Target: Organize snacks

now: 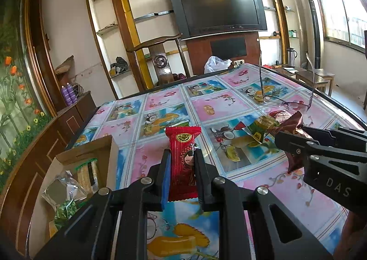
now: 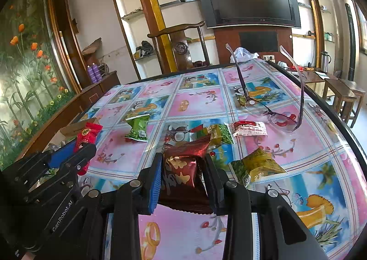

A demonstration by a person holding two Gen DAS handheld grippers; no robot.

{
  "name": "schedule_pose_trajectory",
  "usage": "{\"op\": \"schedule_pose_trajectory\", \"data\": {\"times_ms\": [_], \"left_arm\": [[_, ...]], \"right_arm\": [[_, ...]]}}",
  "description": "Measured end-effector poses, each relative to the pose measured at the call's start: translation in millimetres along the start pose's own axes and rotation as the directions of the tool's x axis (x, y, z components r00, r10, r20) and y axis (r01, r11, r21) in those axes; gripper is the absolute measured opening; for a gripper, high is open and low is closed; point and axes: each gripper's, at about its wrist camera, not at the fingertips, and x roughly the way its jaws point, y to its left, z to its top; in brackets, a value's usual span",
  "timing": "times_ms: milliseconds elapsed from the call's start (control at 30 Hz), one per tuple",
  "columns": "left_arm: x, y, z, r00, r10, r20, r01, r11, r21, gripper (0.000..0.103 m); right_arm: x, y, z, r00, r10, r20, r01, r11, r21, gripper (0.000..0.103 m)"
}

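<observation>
Both claws carry a snack above the desk [image 2: 183,103].

The left claw [image 1: 181,156] is clenched on a red snack packet [image 1: 182,152], held above the desk near its left edge, just right of the cardboard box [image 1: 110,152]. The right claw [image 2: 183,163] grips a dark maroon snack packet [image 2: 183,168], right of the box. Beyond the box the desk lies bare to its far edge. Only the right wrist view shows the green packet [image 2: 137,128], the white-and-red packet [image 2: 250,128] and the yellow-green packet [image 2: 257,167]; only the left shows the box's contents.
</observation>
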Motion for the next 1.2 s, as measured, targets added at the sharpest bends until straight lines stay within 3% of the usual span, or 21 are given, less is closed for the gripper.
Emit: {"op": "schedule_pose_trajectory", "data": {"times_ms": [300, 667, 1200], "left_arm": [[-1, 1, 0, 1.000, -0.006, -0.004, 0.006, 1.000, -0.002, 0.019], [2, 8, 0, 0.997, -0.070, -0.041, 0.069, 0.997, -0.040, 0.018], [2, 11, -1, 0.996, -0.074, -0.047, 0.072, 0.996, -0.045, 0.019]], "right_arm": [[0, 0, 0, 1.000, -0.003, -0.002, 0.003, 1.000, -0.001, 0.037], [1, -3, 0, 1.000, -0.013, -0.002, 0.013, 1.000, -0.005, 0.037], [0, -1, 2, 1.000, -0.012, 0.002, 0.012, 1.000, -0.004, 0.037]]}}
